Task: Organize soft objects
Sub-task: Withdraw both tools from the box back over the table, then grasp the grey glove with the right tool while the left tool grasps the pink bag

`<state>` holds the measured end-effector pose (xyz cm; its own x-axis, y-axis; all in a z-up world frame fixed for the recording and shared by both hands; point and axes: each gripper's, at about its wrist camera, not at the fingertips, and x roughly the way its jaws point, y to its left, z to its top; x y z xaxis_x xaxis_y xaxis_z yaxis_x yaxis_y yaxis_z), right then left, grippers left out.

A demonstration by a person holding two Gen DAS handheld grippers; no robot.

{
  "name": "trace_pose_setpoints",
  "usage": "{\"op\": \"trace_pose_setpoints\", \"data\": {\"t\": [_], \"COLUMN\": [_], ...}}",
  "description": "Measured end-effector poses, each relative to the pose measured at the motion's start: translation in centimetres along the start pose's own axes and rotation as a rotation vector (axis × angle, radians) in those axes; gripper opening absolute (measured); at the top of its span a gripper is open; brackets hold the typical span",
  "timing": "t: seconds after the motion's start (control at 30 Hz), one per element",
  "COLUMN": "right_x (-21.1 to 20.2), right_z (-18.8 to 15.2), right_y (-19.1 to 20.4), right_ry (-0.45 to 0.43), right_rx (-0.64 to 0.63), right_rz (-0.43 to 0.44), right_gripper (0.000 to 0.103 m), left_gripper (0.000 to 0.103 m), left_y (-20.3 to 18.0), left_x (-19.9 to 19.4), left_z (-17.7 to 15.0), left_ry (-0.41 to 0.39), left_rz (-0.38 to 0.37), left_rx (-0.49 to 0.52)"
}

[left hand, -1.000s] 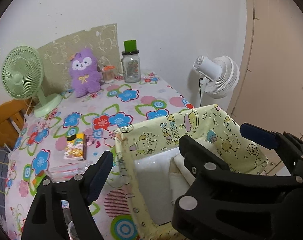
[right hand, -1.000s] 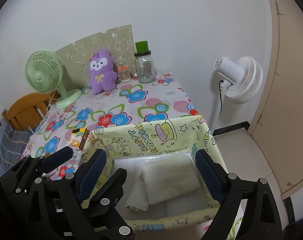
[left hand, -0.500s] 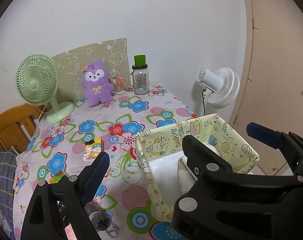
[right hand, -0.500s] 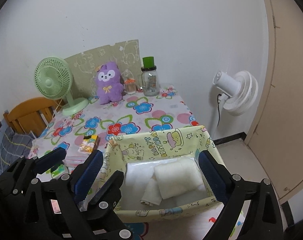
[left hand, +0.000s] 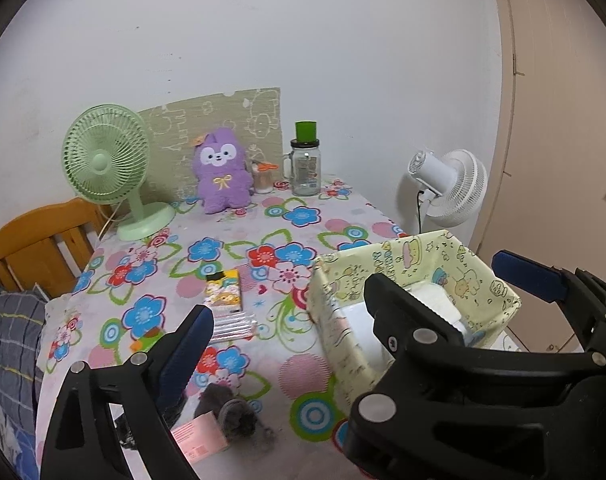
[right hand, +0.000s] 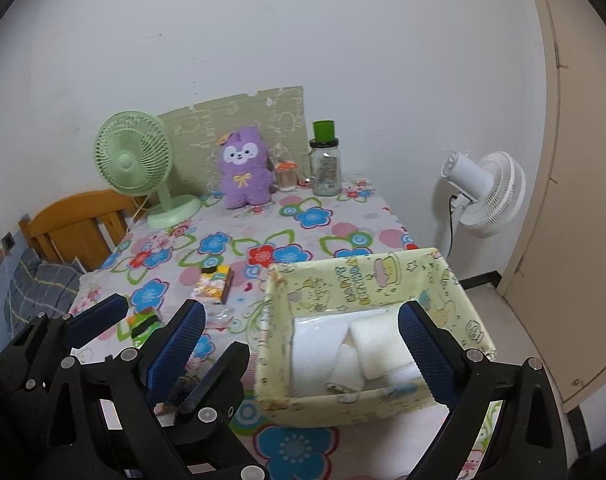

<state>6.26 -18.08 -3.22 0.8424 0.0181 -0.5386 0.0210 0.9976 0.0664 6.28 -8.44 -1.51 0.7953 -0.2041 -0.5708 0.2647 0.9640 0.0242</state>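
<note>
A yellow cartoon-print fabric box [right hand: 355, 280] stands at the table's near right and holds folded white towels [right hand: 367, 344]; it also shows in the left wrist view [left hand: 407, 268]. A grey soft item [left hand: 231, 408] lies near the front edge beside a pink card [left hand: 199, 436]. A purple plush [left hand: 222, 176] sits at the back. My left gripper [left hand: 359, 300] is open and empty above the table front. My right gripper [right hand: 303, 332] is open and empty, its jaws spanning the box.
A green desk fan [left hand: 111, 168], a glass jar with a green lid [left hand: 306, 168] and a small cup stand at the back. A snack packet [left hand: 223, 292] lies mid-table. A white fan [left hand: 451, 188] stands right of the table, a wooden chair [left hand: 35, 248] left.
Both grippers have pulled back and up from the box, so more of the table shows. The grey item and pink card have come into view. The jaws stay open.
</note>
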Motion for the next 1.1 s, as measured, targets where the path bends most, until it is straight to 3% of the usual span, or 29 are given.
{"op": "trace_pose_setpoints", "data": {"t": [0.33,1.1], "right_x": [-0.8,2.2], "right_z": [-1.1,-5.8], "right_y": [3.7,8.9], "right_ry": [-0.035,0.024], "right_rx": [-0.05,-0.094], "right_rz": [0.025,0.11], "right_gripper": [0.099,0.098], "left_gripper": [0.096,0.096], "left_y": [2.7,7.6], "left_x": [-1.5,-0.7], "left_z": [-1.7,-7.3], "left_ry": [-0.02,0.038], "left_rz": [0.044,0.093], "left_rx": [-0.021,-0.07]}}
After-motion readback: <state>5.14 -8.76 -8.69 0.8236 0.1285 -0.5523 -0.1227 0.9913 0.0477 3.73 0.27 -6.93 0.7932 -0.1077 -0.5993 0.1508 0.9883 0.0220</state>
